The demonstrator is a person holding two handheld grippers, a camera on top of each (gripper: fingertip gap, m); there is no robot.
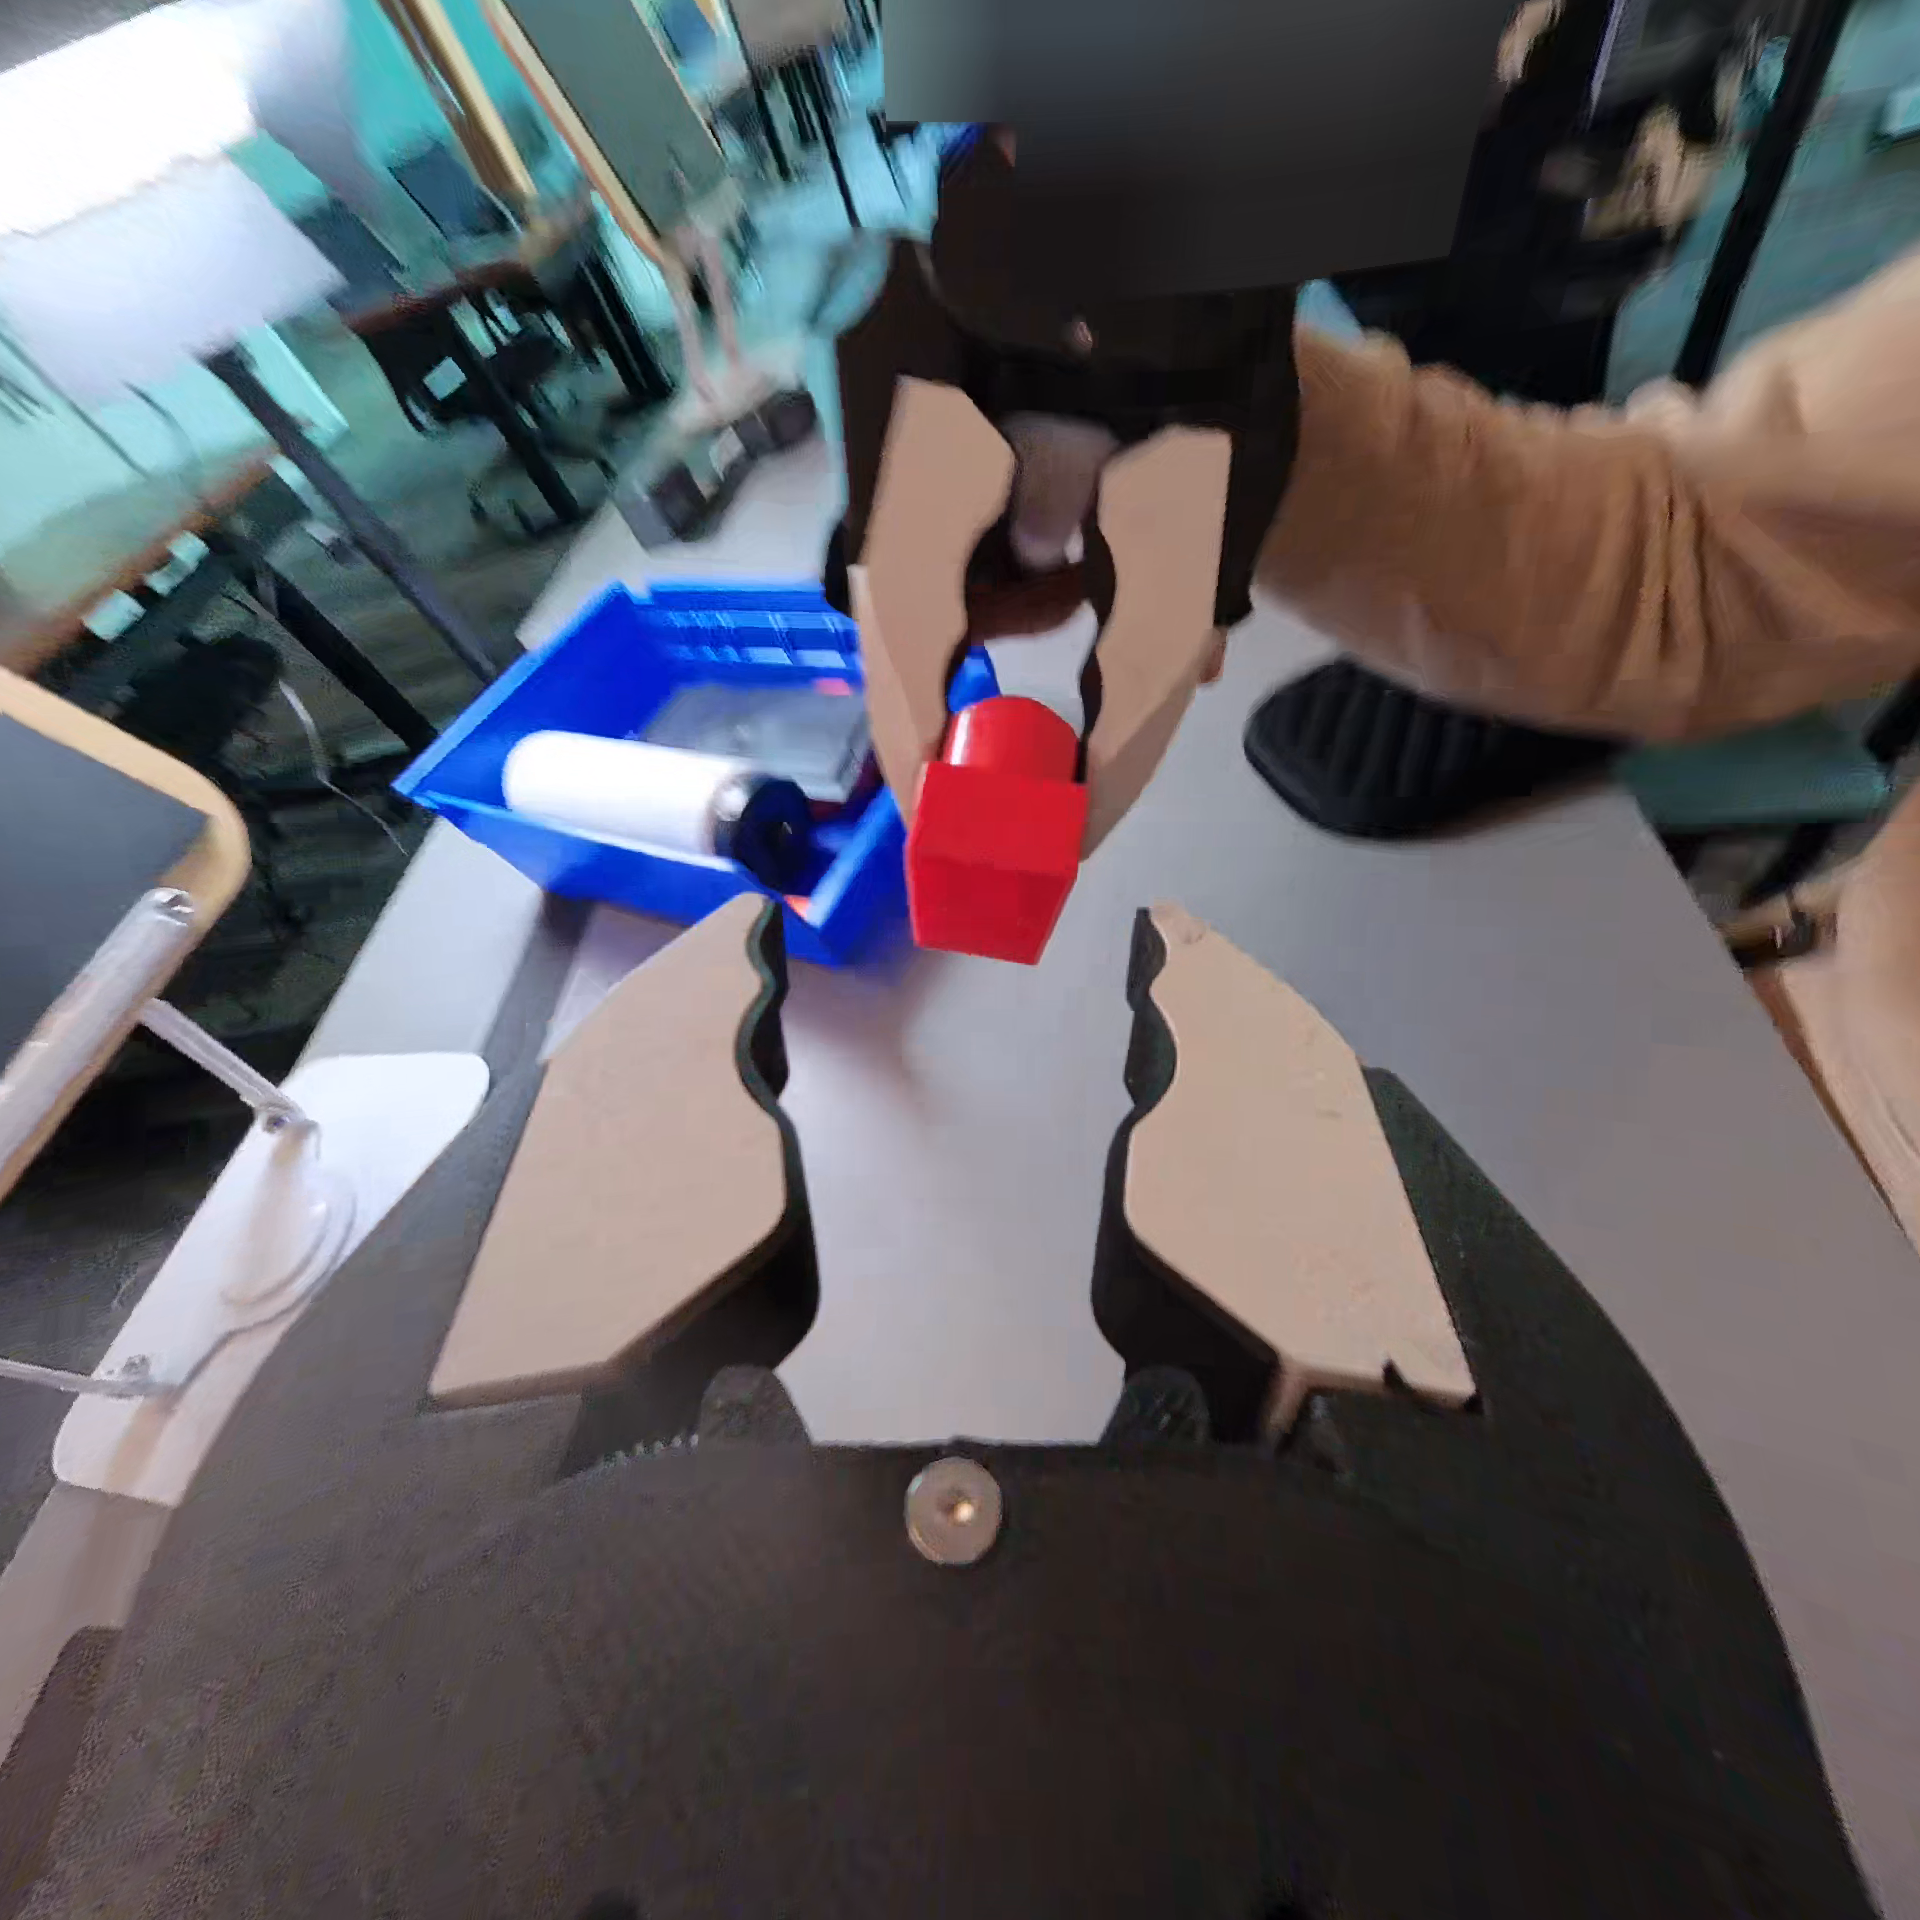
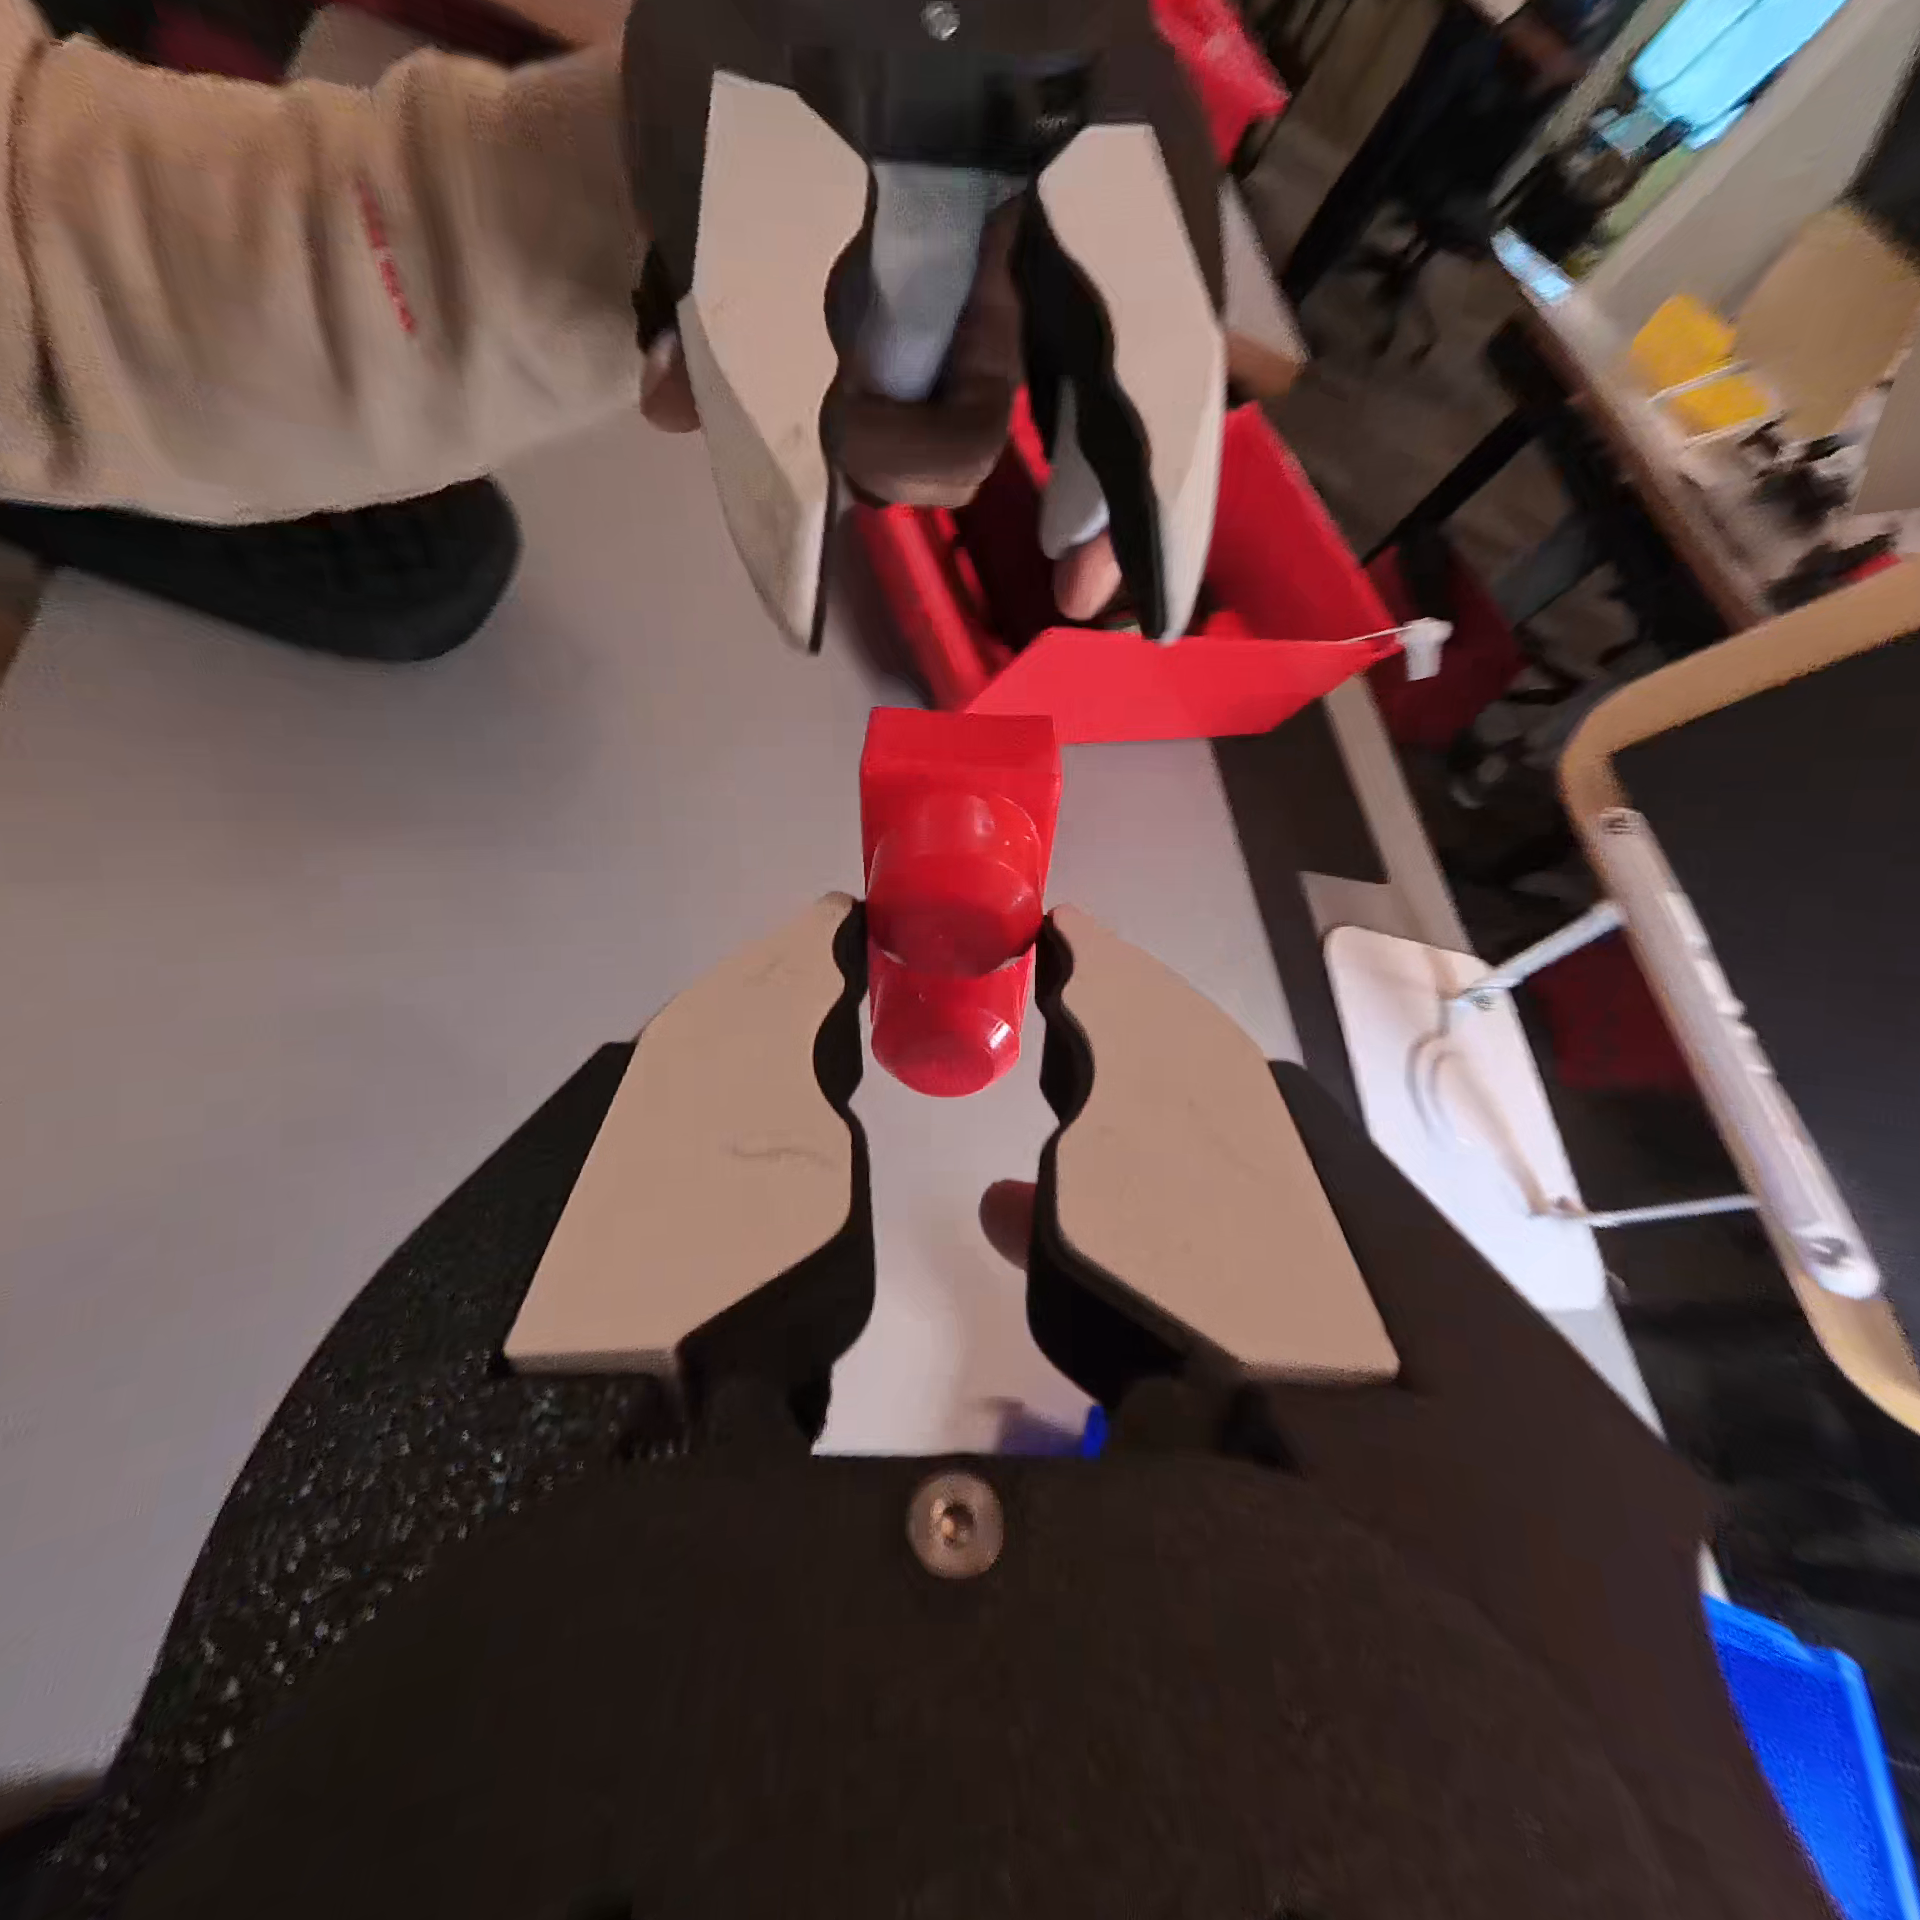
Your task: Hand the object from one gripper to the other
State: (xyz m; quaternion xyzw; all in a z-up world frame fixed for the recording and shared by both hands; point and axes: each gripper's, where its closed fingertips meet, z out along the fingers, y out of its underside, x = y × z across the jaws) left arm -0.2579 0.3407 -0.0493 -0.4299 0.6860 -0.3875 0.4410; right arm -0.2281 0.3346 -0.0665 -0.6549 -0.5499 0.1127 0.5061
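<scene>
A red object (image 2: 961, 758), a square block with rounded pegs, is held above the grey table (image 2: 312, 883). My right gripper (image 2: 951, 920) is shut on one of its pegs, with the block end pointing away. In the left wrist view, the right gripper (image 1: 1003, 769) holds the red object (image 1: 992, 862) just beyond my left gripper (image 1: 956, 925). The left gripper is open and empty, and its tips are a little short of the block. It also shows in the right wrist view (image 2: 982, 629), open and facing the block.
A blue bin (image 1: 582, 686) with a white roll (image 1: 613, 784) stands at the table's left. A red bin (image 2: 1278, 582) sits behind the left gripper. A black ribbed object (image 1: 1382, 748) lies on the table. A monitor (image 2: 1766, 935) on a white base (image 2: 1455, 1112) stands at the edge. Left tips to right tips: about 4 cm.
</scene>
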